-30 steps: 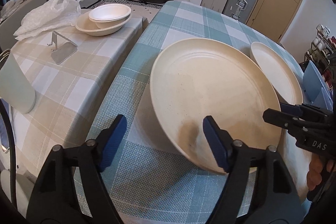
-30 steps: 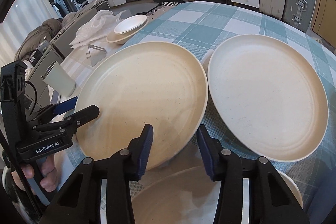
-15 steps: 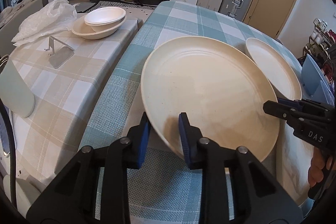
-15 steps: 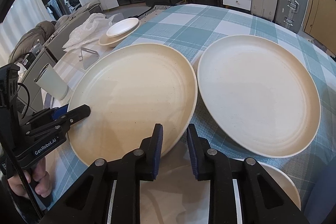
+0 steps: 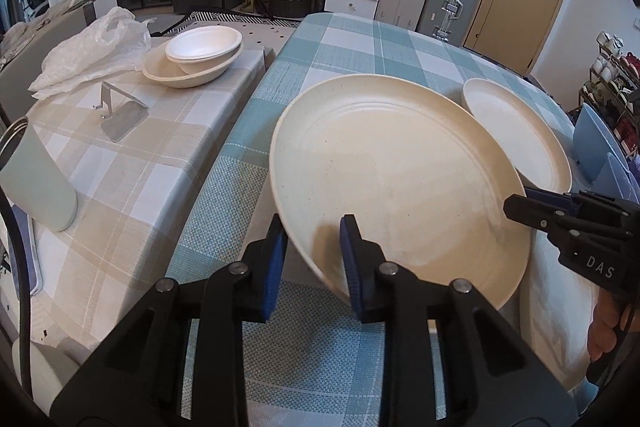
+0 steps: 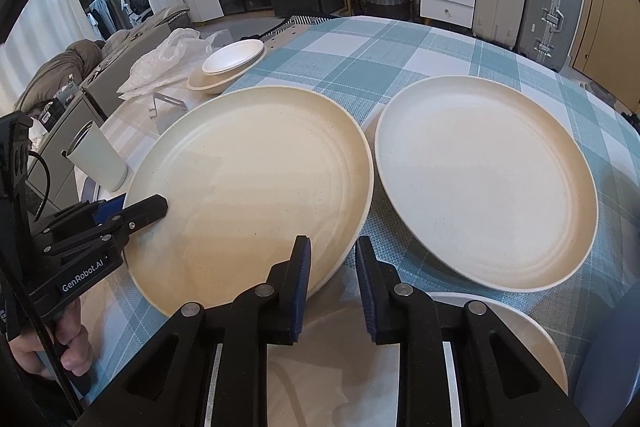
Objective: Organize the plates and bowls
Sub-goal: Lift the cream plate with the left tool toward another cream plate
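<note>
Checked cloth covers the tabletop (image 5: 352, 51), with a beige-clothed side table to its left carrying nested bowls (image 5: 196, 57) and a cup (image 5: 36, 183). Our left gripper (image 5: 310, 259) pinches the near rim of the big plate (image 5: 400, 187), which is tilted up off the cloth. Our right gripper (image 6: 332, 283) straddles the same plate's other rim, fingers (image 6: 302, 275) narrow (whether they truly bite, we cannot tell). Right again lies a second plate (image 6: 484, 183), flat. We should lift level, both grips firm, and lower it squarely onto that neighbour.
</note>
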### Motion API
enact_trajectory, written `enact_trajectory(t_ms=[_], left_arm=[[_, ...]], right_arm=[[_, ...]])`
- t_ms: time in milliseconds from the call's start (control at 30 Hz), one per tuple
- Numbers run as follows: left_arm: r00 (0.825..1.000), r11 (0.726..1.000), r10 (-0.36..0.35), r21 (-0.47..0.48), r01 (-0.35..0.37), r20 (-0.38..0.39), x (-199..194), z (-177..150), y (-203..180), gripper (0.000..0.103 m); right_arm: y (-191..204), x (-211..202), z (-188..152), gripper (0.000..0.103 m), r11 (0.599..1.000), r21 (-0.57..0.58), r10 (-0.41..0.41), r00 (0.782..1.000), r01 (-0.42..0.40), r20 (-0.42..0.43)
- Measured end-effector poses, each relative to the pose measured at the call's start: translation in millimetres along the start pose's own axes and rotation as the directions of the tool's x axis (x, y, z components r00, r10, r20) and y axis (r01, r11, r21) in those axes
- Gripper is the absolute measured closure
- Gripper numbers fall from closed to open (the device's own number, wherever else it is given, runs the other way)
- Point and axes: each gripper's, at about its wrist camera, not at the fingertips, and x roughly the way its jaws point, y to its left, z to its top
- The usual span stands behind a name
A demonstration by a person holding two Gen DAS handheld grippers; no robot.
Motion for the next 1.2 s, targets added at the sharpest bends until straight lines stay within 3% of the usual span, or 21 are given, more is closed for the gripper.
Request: enact_trajectory(t_ms=[500,1200], left_arm=[[0.998,0.999,-0.025,0.043,0.023,0.058,-39.0,2.3,-20.5,0.079],[0.989,0.977,-0.129,0.182,0.114,0.073,-81.7,-16.3,-97.9,0.079]], right_arm=[[-1.4,-42.0,-9.4,0.080,0.999,0.030,-0.023,0.998,0.021,0.064],[-29.8,-117.5,-63.0,0.079,0.985,0.146,-0.116,0.985,0.097,0.129]])
